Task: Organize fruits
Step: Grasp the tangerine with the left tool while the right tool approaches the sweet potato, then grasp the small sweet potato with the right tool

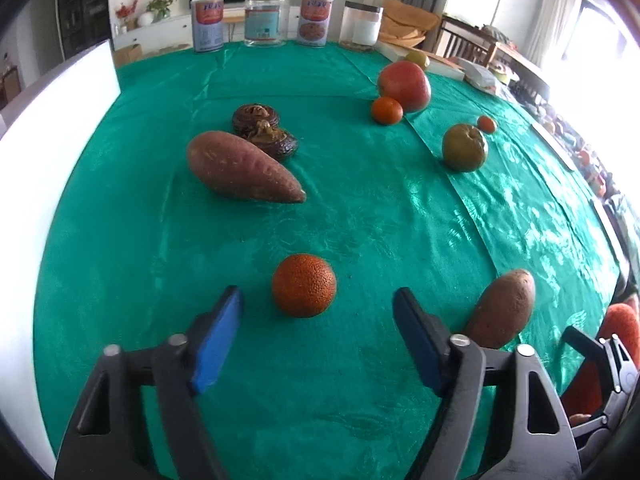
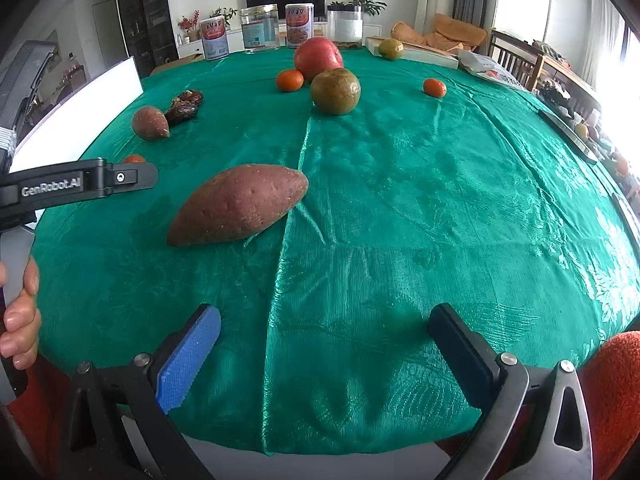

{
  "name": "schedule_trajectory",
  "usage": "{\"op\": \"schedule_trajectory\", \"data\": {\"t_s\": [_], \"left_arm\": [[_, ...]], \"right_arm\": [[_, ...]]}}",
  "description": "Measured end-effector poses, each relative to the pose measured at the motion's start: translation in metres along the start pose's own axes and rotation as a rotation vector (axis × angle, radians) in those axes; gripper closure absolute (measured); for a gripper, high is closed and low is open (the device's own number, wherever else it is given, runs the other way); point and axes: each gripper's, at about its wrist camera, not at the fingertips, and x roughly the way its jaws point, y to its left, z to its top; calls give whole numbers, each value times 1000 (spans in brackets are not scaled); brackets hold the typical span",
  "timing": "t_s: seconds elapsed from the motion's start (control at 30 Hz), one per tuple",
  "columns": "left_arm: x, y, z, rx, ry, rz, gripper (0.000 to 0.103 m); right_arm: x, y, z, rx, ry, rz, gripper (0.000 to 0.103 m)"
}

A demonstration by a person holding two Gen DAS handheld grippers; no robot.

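My left gripper is open just above the green tablecloth. A rough-skinned orange sits right at its fingertips, between the blue pads and untouched by them. Farther back lie a large sweet potato and two dark dried pieces. At the back right are a red apple, a small orange, a green fruit and a tiny orange. A second sweet potato lies to the right. My right gripper is open over bare cloth near the table's front edge, with that sweet potato ahead of it.
Cans and jars line the far edge of the table. A white box with a green fruit on it sits at the back right. A white board stands along the left side. A hand holds the left gripper's handle.
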Motion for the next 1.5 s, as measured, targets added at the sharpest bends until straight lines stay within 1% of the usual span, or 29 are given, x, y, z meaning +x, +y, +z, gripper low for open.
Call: {"op": "schedule_trajectory", "data": {"t_s": [0.07,0.1,0.13,0.27,0.3,0.33,0.4,0.43,0.47,0.5,0.53,0.57,0.67,0.73,0.8,0.83,0.9,0.97,1.03,1.1,1.17,1.23,1.33,1.4,1.5], "left_arm": [[1,4,0,-18,-5,0,35],[1,4,0,-17,-19,12,46],[-1,6,-1,-11,-28,21,73],[-13,18,-6,-29,-62,-5,73],[-18,22,-9,-31,-67,-10,73],[-22,26,-12,-32,-71,-10,73],[-30,36,-18,-42,-79,1,73],[-34,42,-21,-54,-84,4,73],[-36,47,-24,-68,-87,4,73],[-37,53,-26,-85,-90,0,73],[-38,58,-28,-100,-93,-7,73],[-39,61,-29,-109,-95,-10,73],[-41,67,-31,-124,-104,-17,73],[-43,67,-32,-122,-111,-20,73],[-45,67,-32,-120,-115,-23,73],[-46,67,-32,-121,-116,-24,73],[-48,67,-33,-121,-119,-26,73],[-49,68,-33,-122,-120,-26,73],[-49,69,-34,-125,-119,-27,73],[-48,69,-34,-123,-114,-31,73],[-48,69,-35,-125,-105,-39,73],[-48,69,-36,-124,-95,-50,73],[-47,68,-37,-122,-87,-59,73],[-48,66,-37,-120,-86,-62,73],[-49,64,-38,-110,-84,-62,73]], "right_arm": [[0,0,0,0,0,0,0],[0,0,0,-1,0,1,0],[0,0,0,-1,0,1,0],[-1,-1,1,3,12,10,0],[-3,-5,1,21,20,20,0],[-6,-10,1,60,18,60,0],[-11,-17,3,128,16,179,0],[-11,-18,6,154,20,239,1],[-11,-16,9,168,22,281,1],[-9,-13,12,172,31,317,5],[-6,-9,15,173,43,333,8],[-3,-5,19,172,44,329,9],[9,4,36,202,55,357,17],[22,13,51,207,60,360,32],[34,24,70,189,56,345,36],[39,29,78,169,52,349,39],[49,43,90,107,55,325,43],[54,52,97,45,46,285,48],[57,56,101,7,53,273,51],[55,60,102,-48,78,280,51],[50,67,102,-146,111,285,50],[45,74,100,-272,145,271,42],[43,79,100,-434,202,264,38],[40,77,100,-507,221,257,37],[40,84,100,-620,246,272,37]]}}
